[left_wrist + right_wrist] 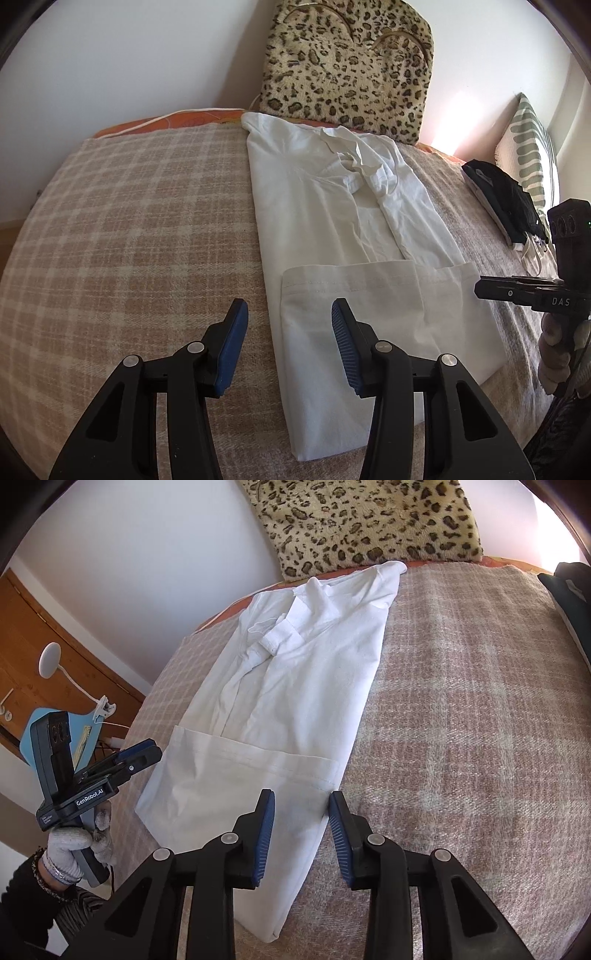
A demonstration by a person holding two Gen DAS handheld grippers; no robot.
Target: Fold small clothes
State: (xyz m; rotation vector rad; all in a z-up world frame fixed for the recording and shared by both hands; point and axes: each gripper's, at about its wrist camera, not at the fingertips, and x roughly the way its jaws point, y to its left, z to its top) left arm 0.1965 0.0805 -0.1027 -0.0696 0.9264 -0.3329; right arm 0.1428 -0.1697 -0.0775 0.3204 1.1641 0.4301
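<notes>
A white shirt point(343, 206) lies lengthwise on the checked bed cover, folded into a narrow strip with its bottom hem folded up over the near part; its collar and sleeves are bunched at the far end. It also shows in the right wrist view point(295, 686). My left gripper point(290, 314) is open and empty above the shirt's near left edge. My right gripper point(301, 805) is open and empty above the near right edge. In the right wrist view the left gripper point(147, 751) sits at the left. The right gripper's fingers point(495, 288) show at the right in the left wrist view.
A leopard-print cushion point(347, 62) leans on the wall behind the shirt. A dark folded garment point(506, 192) and a green-striped pillow point(528, 147) lie at the right. The beige checked cover point(129, 229) spreads left. A wooden door point(44, 646) and a lamp point(50, 662) stand beyond the bed.
</notes>
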